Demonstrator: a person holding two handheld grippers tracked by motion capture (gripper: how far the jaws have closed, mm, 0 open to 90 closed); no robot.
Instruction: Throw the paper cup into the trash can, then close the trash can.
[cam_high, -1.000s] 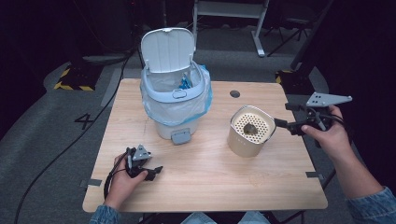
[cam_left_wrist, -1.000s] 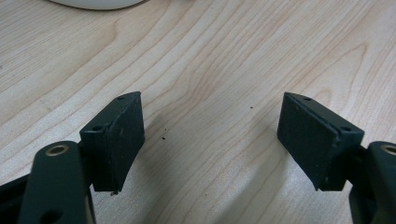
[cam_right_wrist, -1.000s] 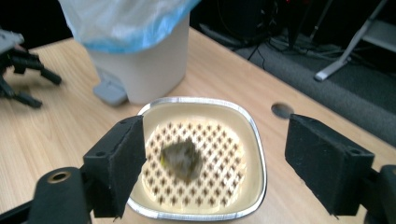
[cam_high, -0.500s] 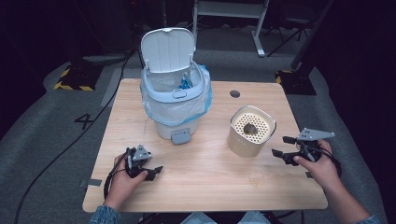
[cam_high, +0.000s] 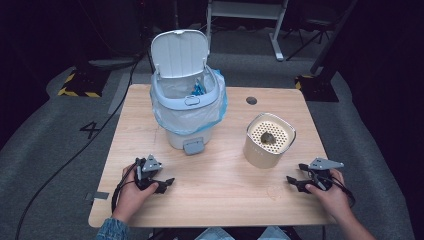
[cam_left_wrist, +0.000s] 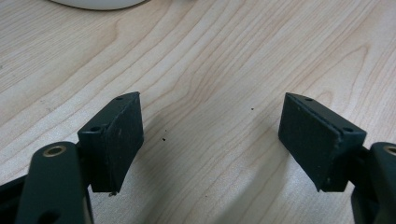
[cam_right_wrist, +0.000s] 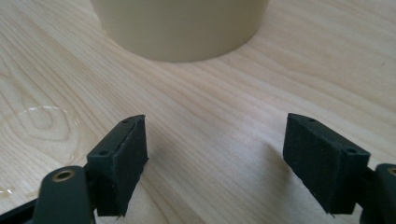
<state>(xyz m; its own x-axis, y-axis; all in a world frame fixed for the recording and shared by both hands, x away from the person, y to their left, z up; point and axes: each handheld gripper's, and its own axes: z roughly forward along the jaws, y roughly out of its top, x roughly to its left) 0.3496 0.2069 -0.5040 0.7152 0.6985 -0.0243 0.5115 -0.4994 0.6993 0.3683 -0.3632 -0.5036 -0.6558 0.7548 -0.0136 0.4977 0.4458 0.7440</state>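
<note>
A white bin with a blue bag liner stands on the wooden table at the back left, its lid up. To its right is a beige canister with a perforated top and a dark lump in the middle of it. My left gripper rests low on the front left of the table, open, with bare wood between its jaws. My right gripper sits open at the front right, just short of the canister, with nothing between its jaws.
The bin's base shows at the top of the left gripper view. A faint ring mark lies on the wood left of the right gripper. A dark cable hole is near the table's back edge. A black cable trails across the floor on the left.
My right gripper has come down and forward from beside the canister at the table's right edge to the front right of the table. The left gripper has stayed put.
</note>
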